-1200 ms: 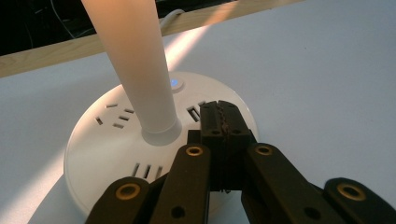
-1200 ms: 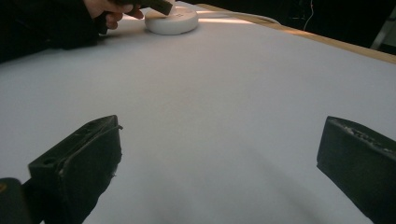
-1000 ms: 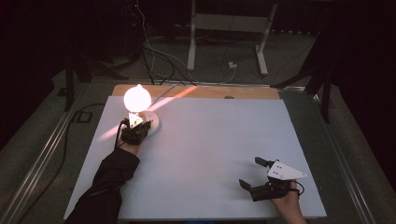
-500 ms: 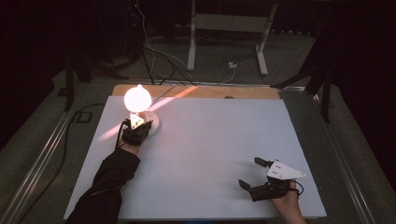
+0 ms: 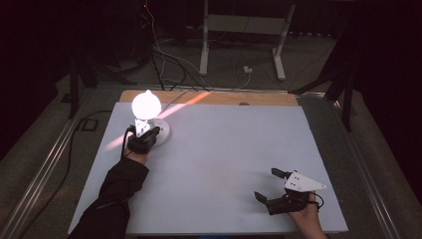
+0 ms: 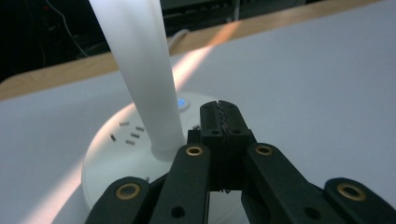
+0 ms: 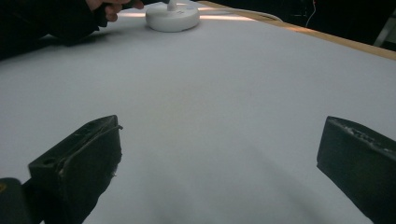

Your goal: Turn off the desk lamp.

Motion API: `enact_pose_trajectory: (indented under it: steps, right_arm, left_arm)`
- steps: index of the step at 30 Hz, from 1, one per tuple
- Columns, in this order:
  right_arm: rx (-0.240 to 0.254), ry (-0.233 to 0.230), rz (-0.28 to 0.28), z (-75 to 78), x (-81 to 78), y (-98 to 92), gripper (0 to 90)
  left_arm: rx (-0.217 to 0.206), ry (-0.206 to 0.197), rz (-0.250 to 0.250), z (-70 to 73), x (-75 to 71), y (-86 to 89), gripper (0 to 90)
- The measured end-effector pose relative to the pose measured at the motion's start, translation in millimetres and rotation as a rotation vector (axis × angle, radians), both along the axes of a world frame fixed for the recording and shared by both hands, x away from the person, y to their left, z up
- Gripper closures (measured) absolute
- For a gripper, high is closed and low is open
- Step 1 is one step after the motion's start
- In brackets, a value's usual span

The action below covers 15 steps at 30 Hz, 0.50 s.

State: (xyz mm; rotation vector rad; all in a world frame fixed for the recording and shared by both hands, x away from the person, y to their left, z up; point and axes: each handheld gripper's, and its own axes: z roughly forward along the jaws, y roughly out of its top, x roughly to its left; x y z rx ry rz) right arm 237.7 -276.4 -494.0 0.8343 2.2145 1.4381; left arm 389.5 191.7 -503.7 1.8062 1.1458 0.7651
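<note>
A white lamp with a glowing round head (image 5: 146, 104) stands on a round white base (image 5: 162, 130) at the table's far left. In the left gripper view its white stem (image 6: 142, 70) rises from the base (image 6: 116, 154), where a small blue light (image 6: 182, 102) glows. My left gripper (image 5: 147, 135) is shut with nothing between its tips (image 6: 223, 116), which hang just over the base near the blue light. Near the table's front right, my right gripper (image 5: 268, 185) stands open over bare white surface (image 7: 219, 140).
The white sheet (image 5: 224, 154) covers a wooden table whose far edge (image 5: 259, 98) shows. A cable (image 5: 164, 64) runs off behind the lamp. Beyond the table stand a metal frame (image 5: 239, 30) and dark floor. The lamp base (image 7: 172, 17) and a sleeve (image 7: 51, 21) appear far off in the right gripper view.
</note>
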Motion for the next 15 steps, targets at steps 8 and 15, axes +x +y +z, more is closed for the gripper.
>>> enact_pose_trajectory:
  steps: [8, 15]
  right_arm:
    - [-0.005, 0.001, 0.005, -0.2, -0.2, 0.8, 0.0]
    - [-0.004, 0.003, 0.008, -0.4, -0.2, 0.7, 0.0]
  left_arm:
    - [-0.003, -0.006, 0.002, 1.6, -1.6, -1.6, 90.0]
    - [-0.004, -0.005, -0.004, 2.1, -2.0, -2.8, 90.0]
